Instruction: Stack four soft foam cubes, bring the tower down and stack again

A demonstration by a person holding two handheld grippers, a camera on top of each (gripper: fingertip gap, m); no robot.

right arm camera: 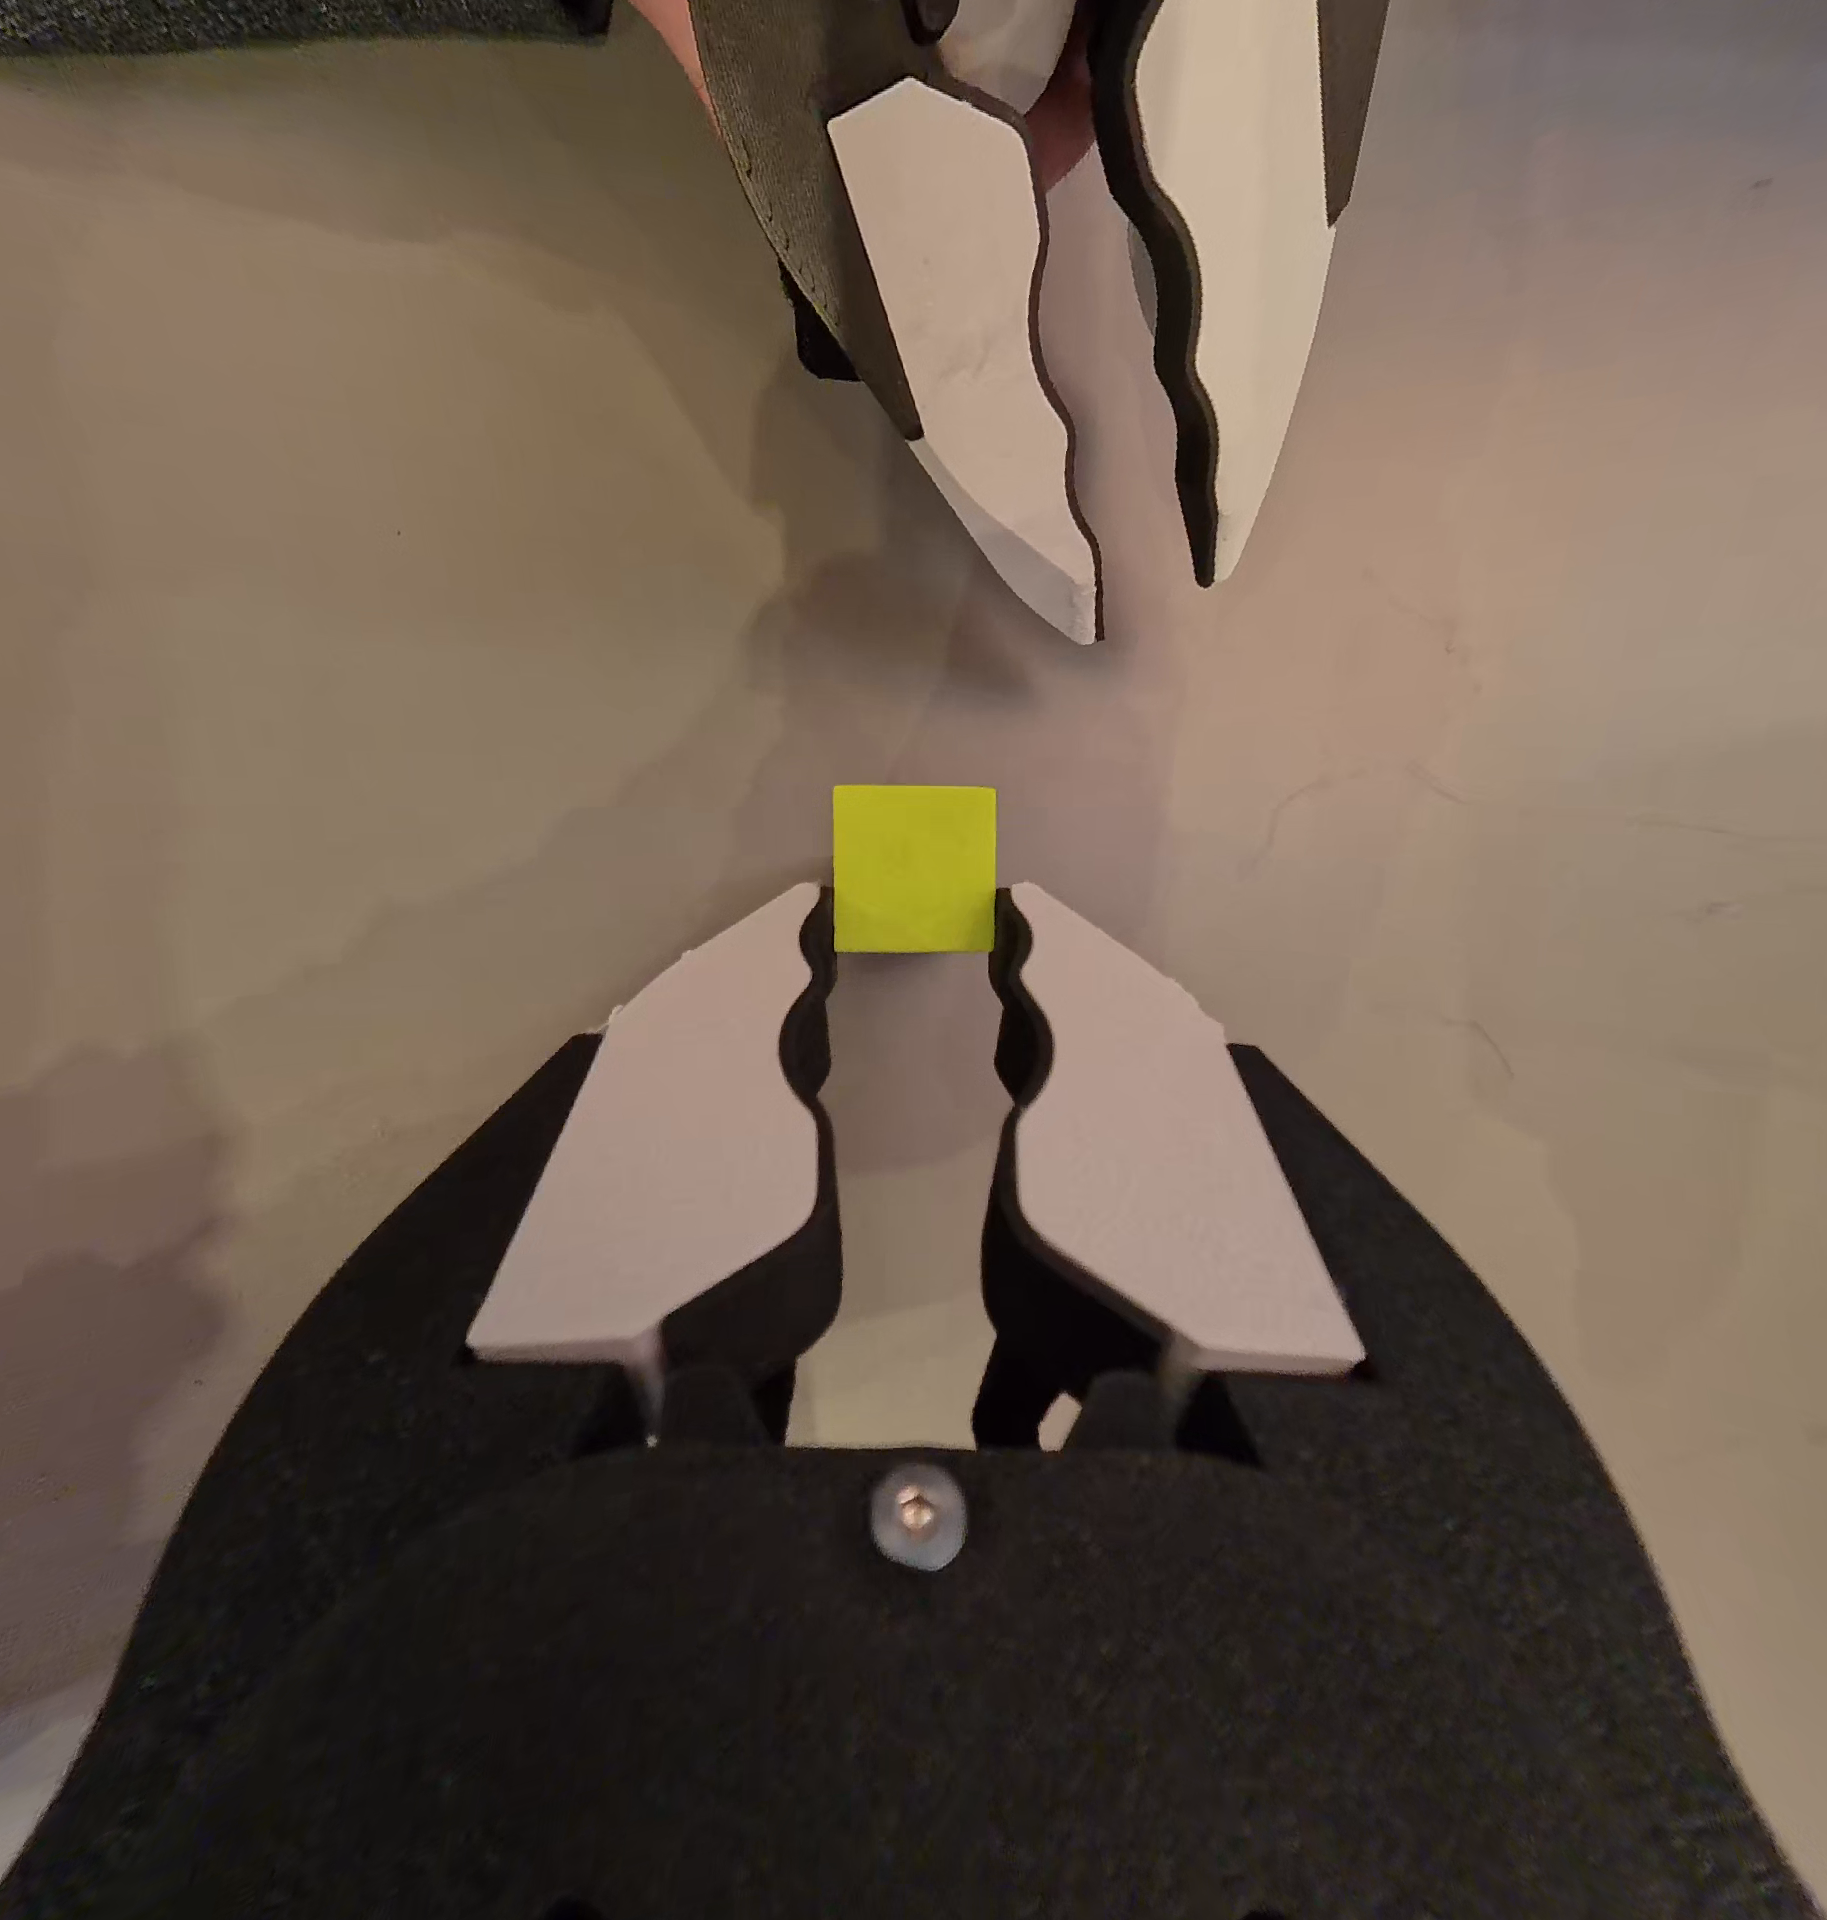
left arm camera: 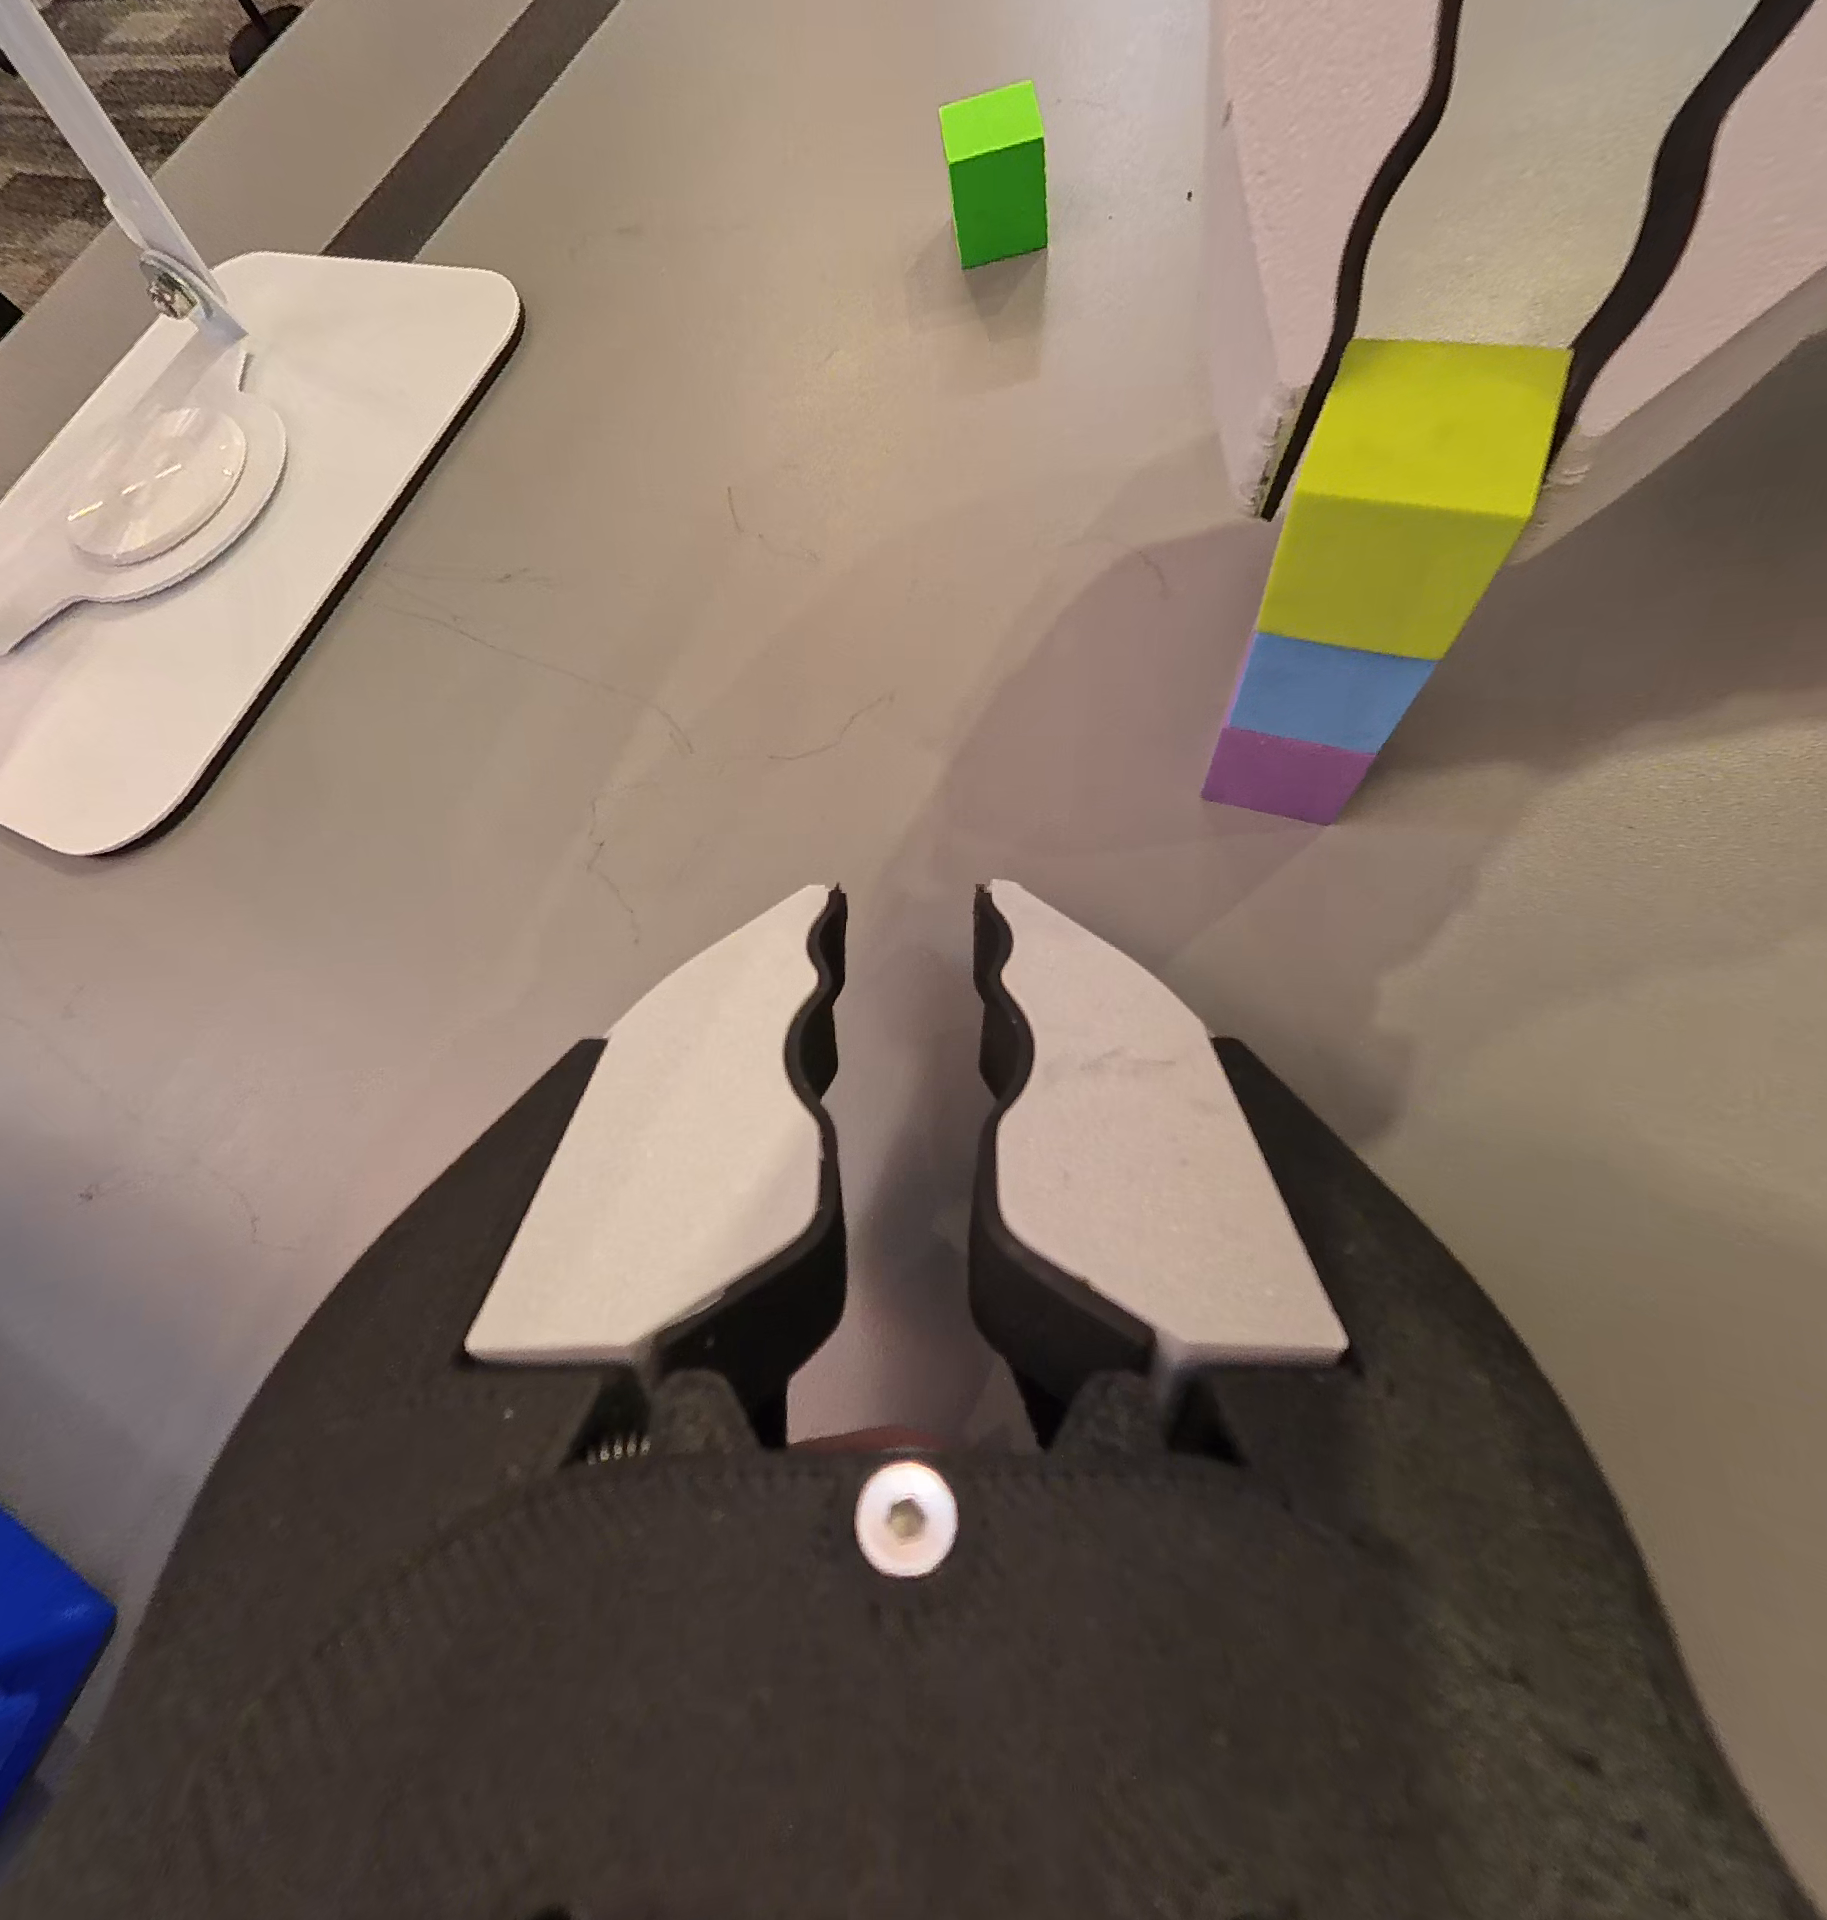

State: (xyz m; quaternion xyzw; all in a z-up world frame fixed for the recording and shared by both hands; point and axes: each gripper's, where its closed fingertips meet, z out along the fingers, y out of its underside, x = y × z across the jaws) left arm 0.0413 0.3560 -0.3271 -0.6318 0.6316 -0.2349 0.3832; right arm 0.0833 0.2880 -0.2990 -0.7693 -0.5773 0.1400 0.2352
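Left wrist view first: the left gripper (left arm camera: 911, 894) hangs over bare grey table (left arm camera: 680, 675), jaws parted by a narrow gap, nothing between them. Off to its right stands a tower of 3 cubes: purple cube (left arm camera: 1288, 774) at the bottom, blue cube (left arm camera: 1330, 691) in the middle, yellow-green cube (left arm camera: 1408, 499) on top. The right gripper's dark pads flank that top cube on both sides, touching it. A 4th piece, the green cube (left arm camera: 995, 177), sits alone farther off, well apart from the tower. A white stand base (left arm camera: 296, 520) lies to the left.

Right wrist view now, looking straight down: the right gripper (right arm camera: 913, 902) has the yellow-green cube (right arm camera: 913, 868) square between its fingertips, both pads against its side faces, jaws about 1 cube-width apart. The left gripper (right arm camera: 1148, 608) waits beyond, empty.

Handling call: foam like this should be light and squashy, so a gentle pinch on 2 opposite flat faces, near mid-height, looks best. Squeeze hard and it may deform and sit crooked.
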